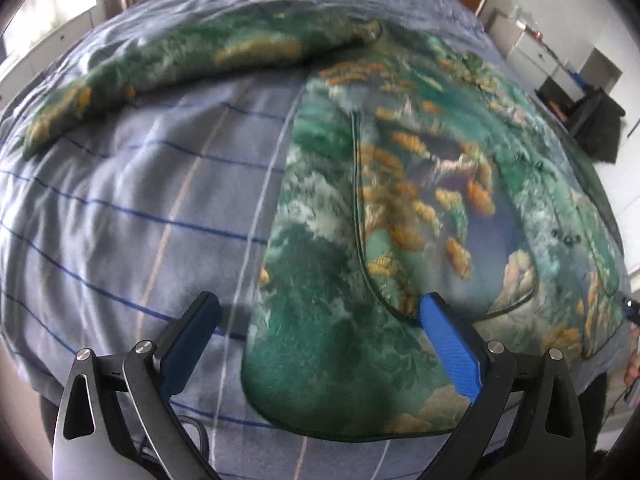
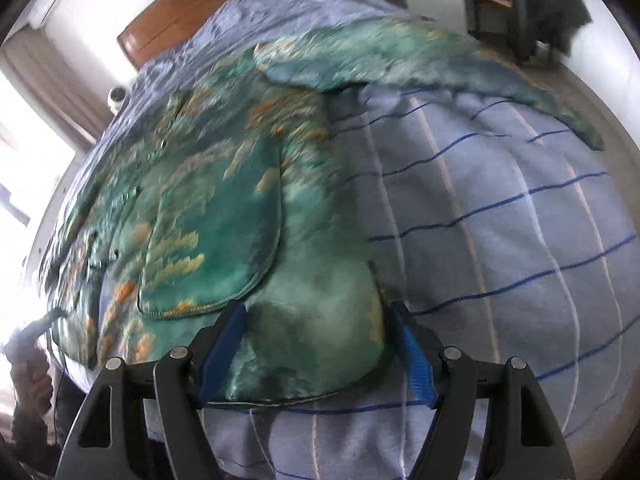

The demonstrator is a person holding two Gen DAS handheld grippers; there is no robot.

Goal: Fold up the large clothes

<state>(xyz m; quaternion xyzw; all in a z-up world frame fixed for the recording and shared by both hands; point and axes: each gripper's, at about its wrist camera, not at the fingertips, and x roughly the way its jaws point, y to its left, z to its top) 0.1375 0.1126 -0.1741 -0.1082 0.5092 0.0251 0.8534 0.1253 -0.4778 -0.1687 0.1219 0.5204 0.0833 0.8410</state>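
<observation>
A large green garment (image 1: 400, 200) printed with orange and teal patches lies spread flat on a bed. One sleeve (image 1: 168, 64) stretches out to the left in the left wrist view. My left gripper (image 1: 320, 312) hangs open above the garment's near left hem corner, with the cloth below its blue pads and not pinched. In the right wrist view the same garment (image 2: 208, 208) fills the left half, with its other sleeve (image 2: 440, 64) reaching right. My right gripper (image 2: 316, 320) stands open over the near right hem corner, holding nothing.
The bed is covered by a light blue sheet (image 1: 140, 200) with dark blue and pale stripes. A wooden headboard (image 2: 224, 12) stands at the far end. A dark chair (image 2: 536, 4) and white drawers (image 1: 536, 56) stand beside the bed. A person's hand (image 2: 28, 384) shows at the lower left.
</observation>
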